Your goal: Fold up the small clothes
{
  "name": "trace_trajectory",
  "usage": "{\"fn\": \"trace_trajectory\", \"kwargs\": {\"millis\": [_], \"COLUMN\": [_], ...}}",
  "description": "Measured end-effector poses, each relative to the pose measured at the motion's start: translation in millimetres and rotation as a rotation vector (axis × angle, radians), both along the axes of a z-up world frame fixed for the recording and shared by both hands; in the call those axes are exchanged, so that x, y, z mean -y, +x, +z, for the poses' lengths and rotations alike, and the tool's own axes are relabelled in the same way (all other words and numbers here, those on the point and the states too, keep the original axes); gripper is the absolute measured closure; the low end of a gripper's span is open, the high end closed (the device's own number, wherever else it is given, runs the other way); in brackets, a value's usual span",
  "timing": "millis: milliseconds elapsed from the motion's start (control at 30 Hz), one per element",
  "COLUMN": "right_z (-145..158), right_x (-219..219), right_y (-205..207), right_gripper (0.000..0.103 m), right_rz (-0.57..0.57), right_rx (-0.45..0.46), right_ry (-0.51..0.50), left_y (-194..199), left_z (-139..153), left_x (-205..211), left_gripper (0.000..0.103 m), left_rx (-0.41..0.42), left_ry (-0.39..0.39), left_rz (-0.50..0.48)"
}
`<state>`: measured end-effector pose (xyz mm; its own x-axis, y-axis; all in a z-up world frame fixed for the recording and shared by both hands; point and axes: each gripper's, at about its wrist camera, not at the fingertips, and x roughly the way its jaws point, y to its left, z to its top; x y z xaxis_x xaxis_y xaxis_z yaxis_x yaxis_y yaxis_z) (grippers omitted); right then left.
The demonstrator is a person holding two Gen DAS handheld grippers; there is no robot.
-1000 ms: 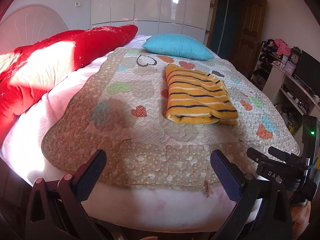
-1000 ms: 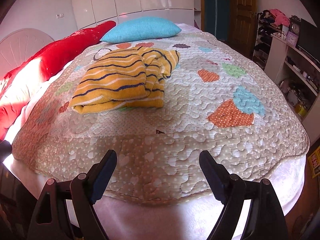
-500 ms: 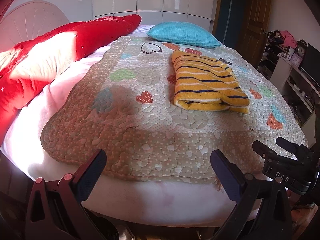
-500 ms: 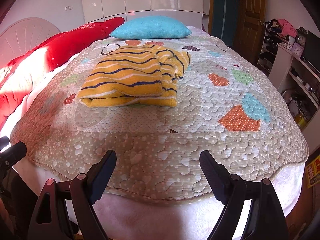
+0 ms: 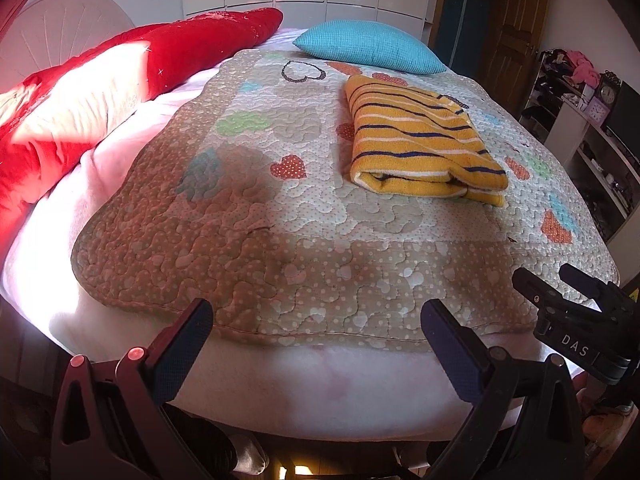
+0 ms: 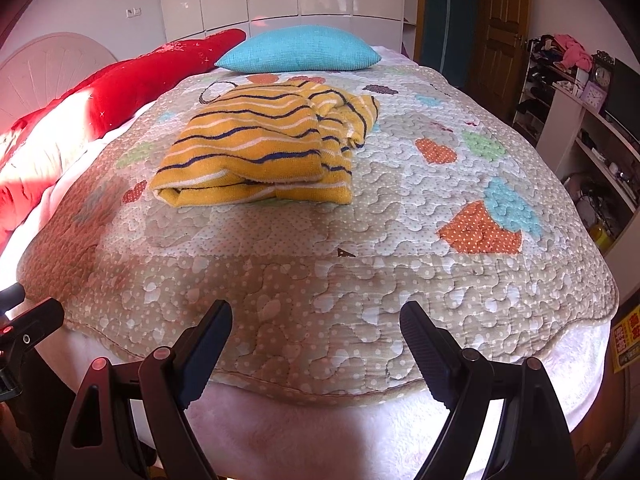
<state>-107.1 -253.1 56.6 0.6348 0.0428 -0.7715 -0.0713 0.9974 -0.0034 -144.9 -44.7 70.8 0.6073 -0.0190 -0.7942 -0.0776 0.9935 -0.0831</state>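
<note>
Two pairs of fingers are shown from behind, each spread wide with nothing held between them. The left gripper (image 5: 316, 330) and the right gripper (image 6: 316, 334) are both held off the near edge of a bed, well apart from the garment.

Beyond the fingers, a quilt (image 5: 280, 216) patterned with hearts is spread over the bed (image 5: 304, 384). On the quilt, toward the far half, a jumper (image 6: 260, 148) — yellow knit with dark blue and white stripes — is seen already folded into a thick, roughly rectangular bundle. In the right wrist view a looser part, likely a sleeve, is bunched at its far right side.

The jumper is judged to be light, soft and floppy, not slippery and not fragile; its layers would probably slide apart if lifted by one corner. A hold on the rounded folded edge nearest the camera, through all layers and with both grippers, is judged best.

Behind the jumper, a turquoise pillow (image 5: 370, 46) and a red duvet (image 5: 120, 80) lie near the head of the bed. No basket or box for clothes is visible — only open shelves (image 6: 592, 128), cluttered with small things too small to make out.
</note>
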Motion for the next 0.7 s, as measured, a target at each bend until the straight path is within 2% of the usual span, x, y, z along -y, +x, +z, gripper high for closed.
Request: {"fn": "trace_trajectory", "kwargs": {"millis": [333,700], "right_z": [-6.8,-10.5], "right_x": [-3.5,-5.3], "right_y": [0.7,1.0], "right_gripper": [0.013,0.012], "right_rz": [0.014,0.018], "right_rx": [-0.016,-0.022], "right_ry": [-0.017,-0.043], "left_y": [1.4,3.1], "left_z": [-9.5,-14.3], "left_x": [-3.8,-5.7], "left_gripper": [0.0,0.0], "left_rx": [-0.041,-0.058], "left_ry": [-0.031,-0.03], "left_rz": [0.005,0.017]}}
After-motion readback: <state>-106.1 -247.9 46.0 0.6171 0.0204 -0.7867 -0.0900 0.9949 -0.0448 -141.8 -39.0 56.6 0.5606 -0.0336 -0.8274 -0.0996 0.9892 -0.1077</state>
